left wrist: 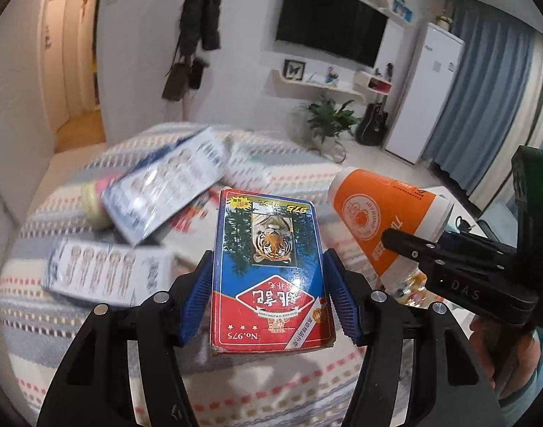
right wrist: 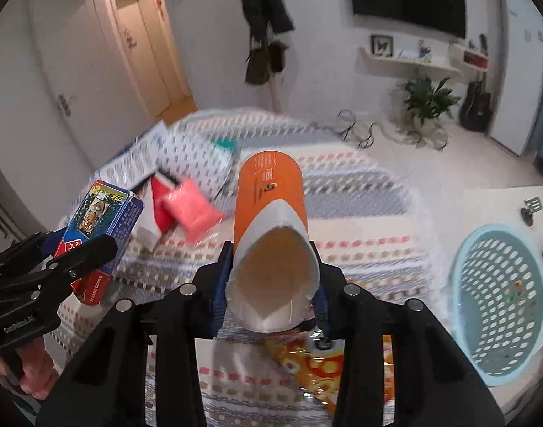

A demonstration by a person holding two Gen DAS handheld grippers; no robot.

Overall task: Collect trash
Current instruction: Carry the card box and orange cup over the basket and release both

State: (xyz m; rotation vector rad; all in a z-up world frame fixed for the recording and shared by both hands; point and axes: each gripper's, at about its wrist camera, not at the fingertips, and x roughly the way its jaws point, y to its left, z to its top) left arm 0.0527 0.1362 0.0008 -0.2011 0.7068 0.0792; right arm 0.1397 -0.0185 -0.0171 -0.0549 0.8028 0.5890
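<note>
1. The left gripper (left wrist: pixel 269 281) clamps a red-and-blue cardboard playing-card box with a tiger picture (left wrist: pixel 269 267) between its blue pads, above the striped blanket (left wrist: pixel 93 338).
2. The right gripper (right wrist: pixel 269 281) squeezes an orange-and-white paper cup (right wrist: pixel 271 220), its rim crushed out of round.
3. Only the right wrist view shows a pale blue perforated plastic basket (right wrist: pixel 499 306) off to that gripper's right and a shiny yellow snack wrapper (right wrist: pixel 317 366) beneath it.

Red-and-blue tiger-print card box (left wrist: pixel 269 267), orange-and-white paper cup (right wrist: pixel 271 235), pale blue basket (right wrist: pixel 499 306)
</note>
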